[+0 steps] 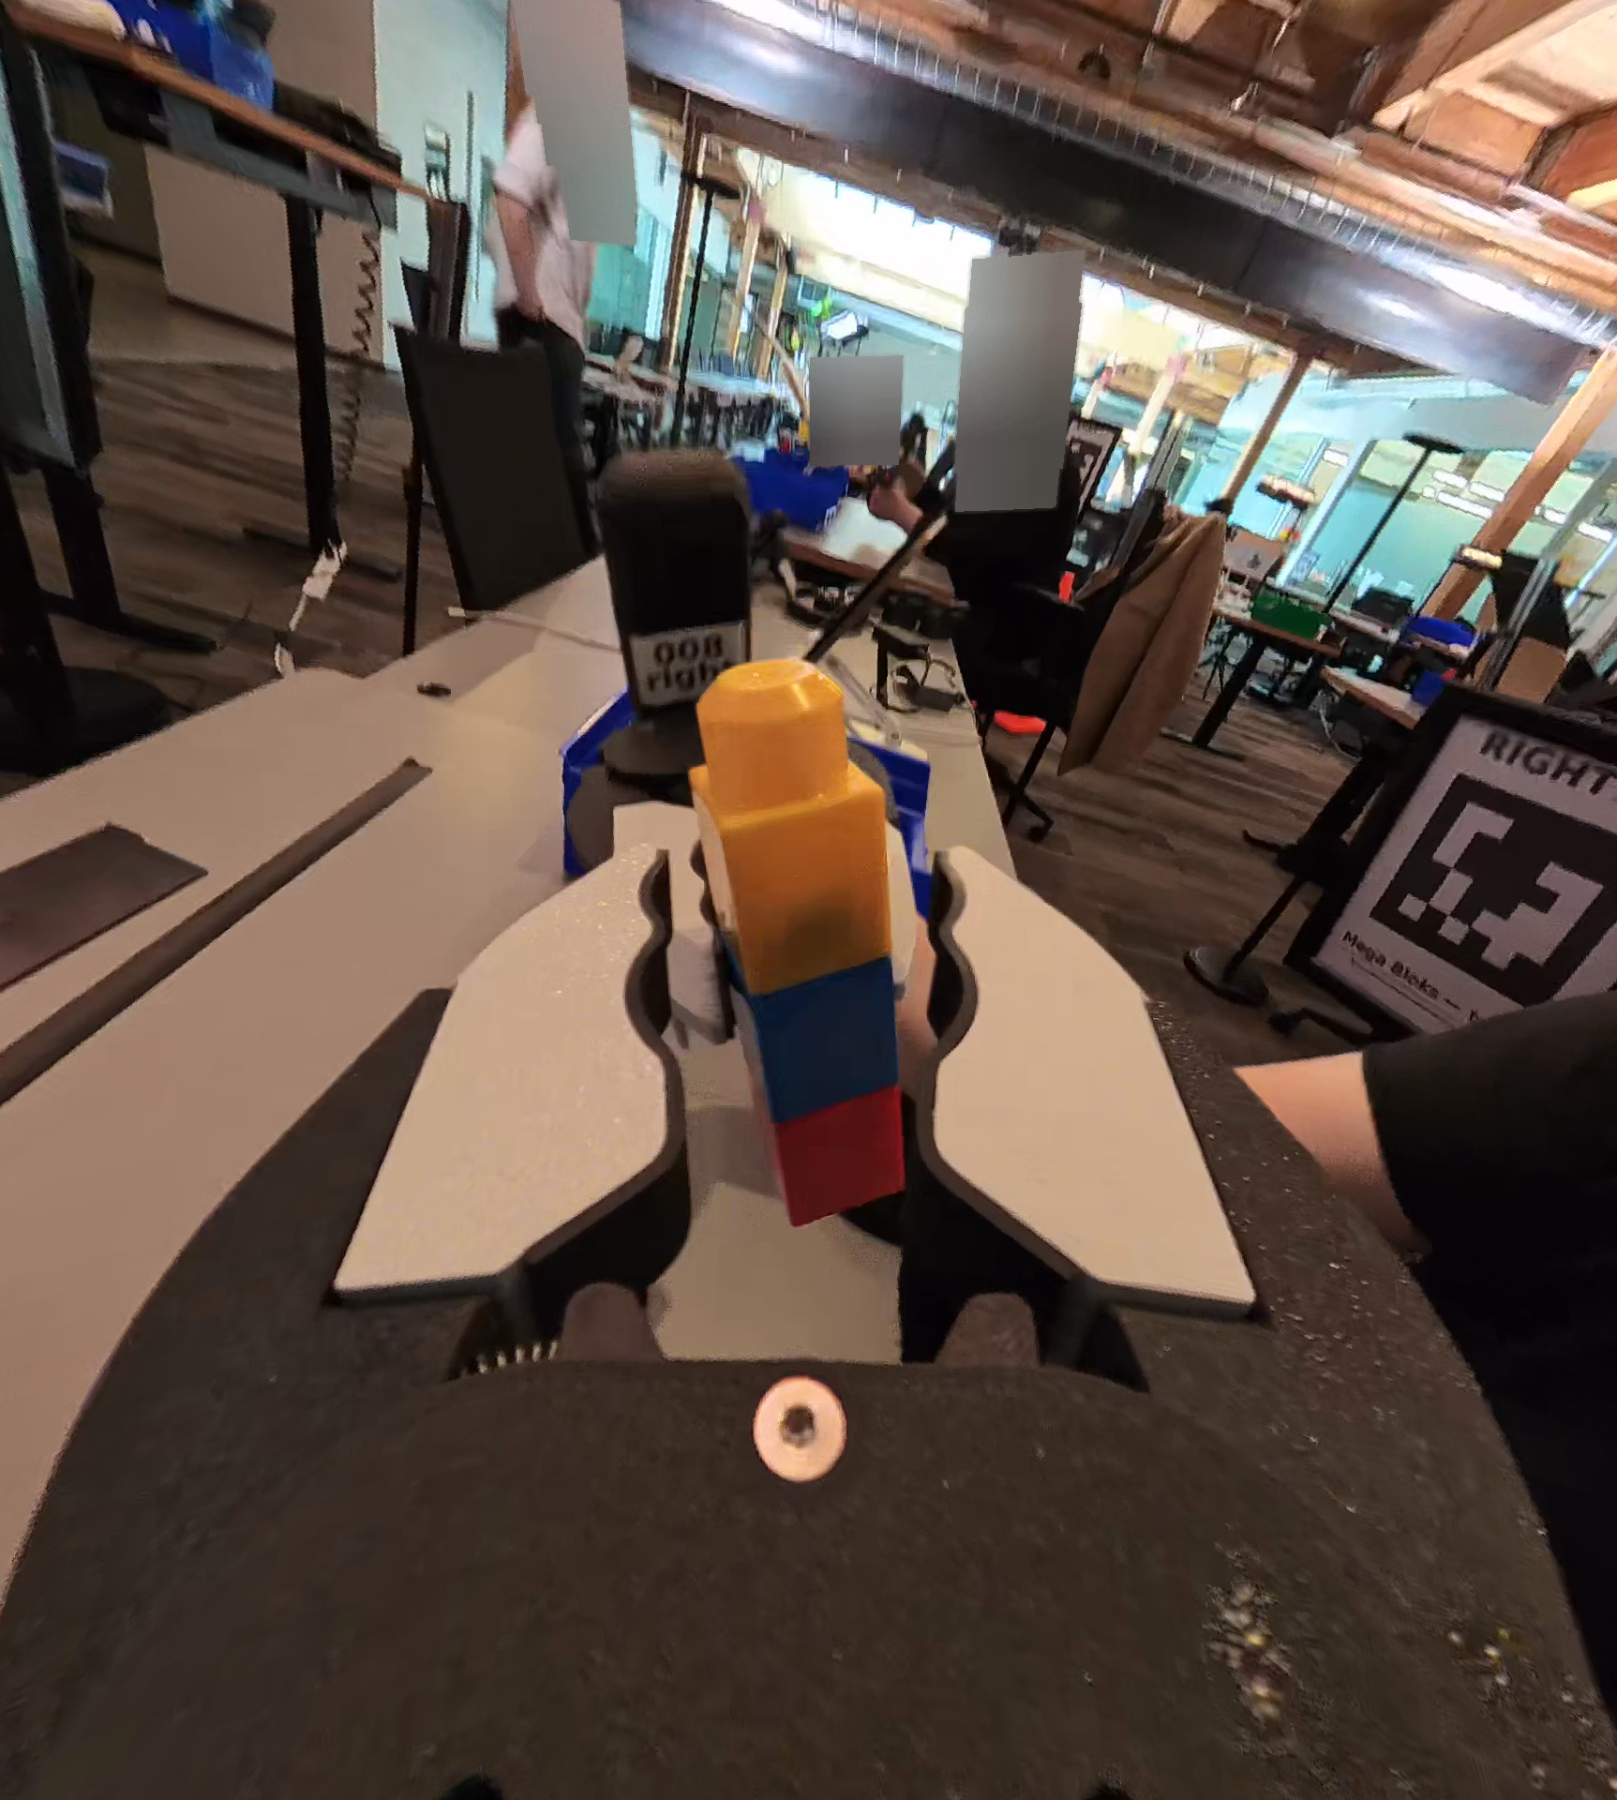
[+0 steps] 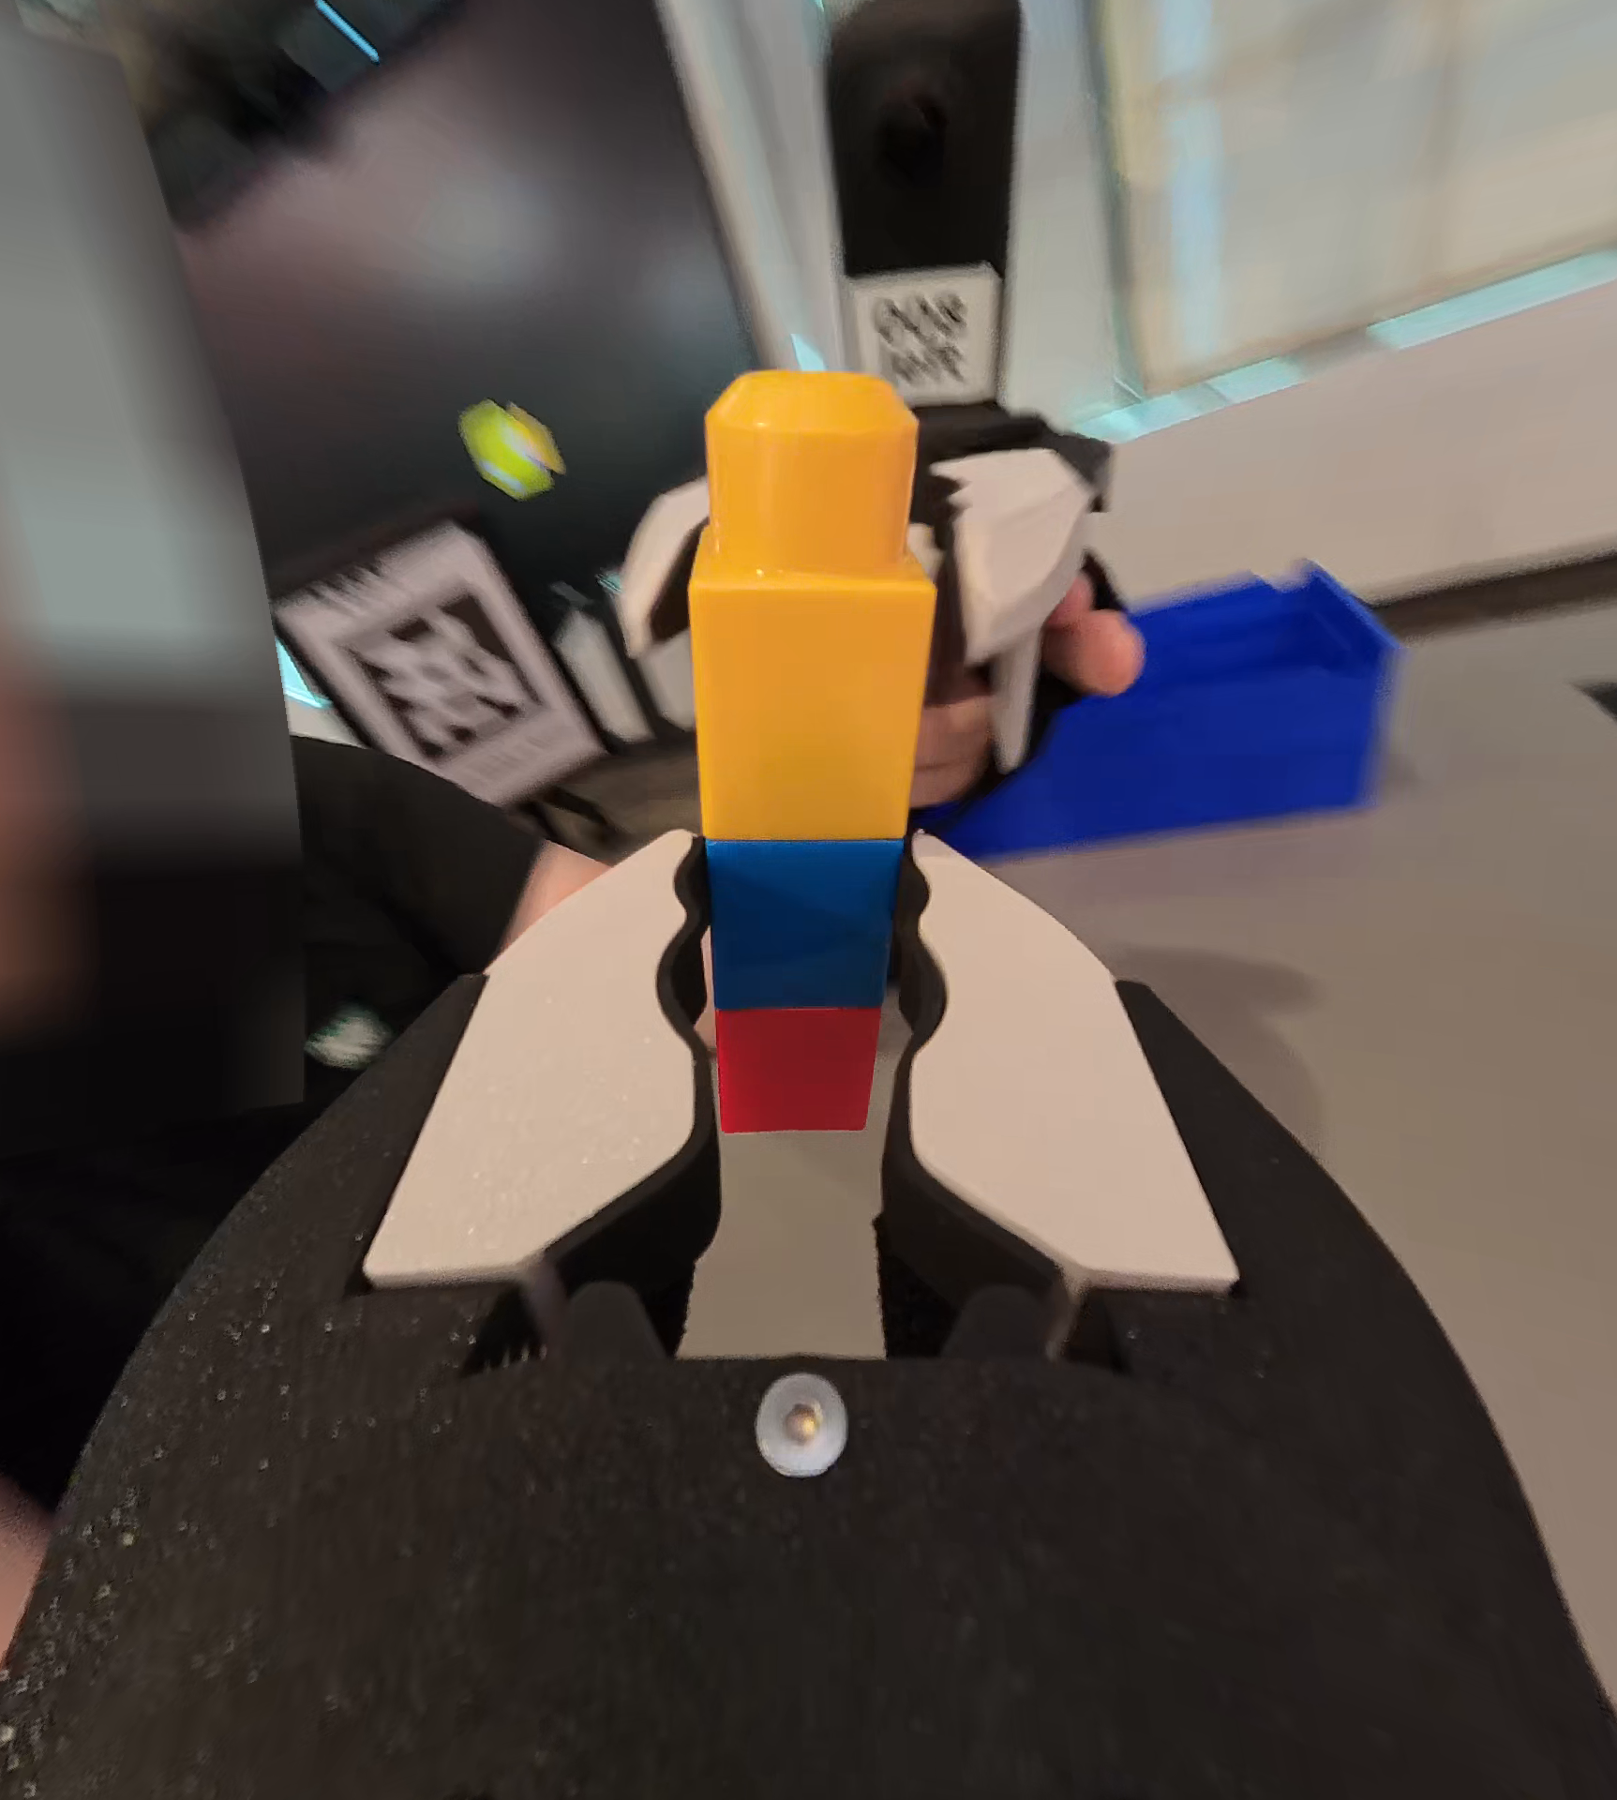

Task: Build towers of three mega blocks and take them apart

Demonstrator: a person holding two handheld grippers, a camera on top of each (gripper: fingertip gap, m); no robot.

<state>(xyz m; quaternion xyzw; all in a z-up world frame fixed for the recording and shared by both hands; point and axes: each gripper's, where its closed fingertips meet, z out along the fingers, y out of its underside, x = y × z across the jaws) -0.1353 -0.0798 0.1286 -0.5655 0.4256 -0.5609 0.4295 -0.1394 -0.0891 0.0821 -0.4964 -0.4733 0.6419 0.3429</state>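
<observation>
A tower of three mega blocks is held off the table: a yellow block [image 2: 809,682] with its stud on the far end, a blue block [image 2: 799,925] in the middle and a red block [image 2: 794,1067] nearest the camera. My right gripper [image 2: 804,877] is shut on the blue block. My left gripper [image 1: 804,867] faces it from the other side, jaws open around the same tower [image 1: 814,974], with a gap on each side. The left gripper's fingers [image 2: 1009,555] show behind the yellow block in the right wrist view.
A blue bin [image 2: 1223,701] sits on the grey table [image 2: 1369,1071] behind the grippers; it also shows in the left wrist view [image 1: 590,779]. A framed sign with a black-and-white marker [image 1: 1515,877] stands to the right. Desks, chairs and people are farther back.
</observation>
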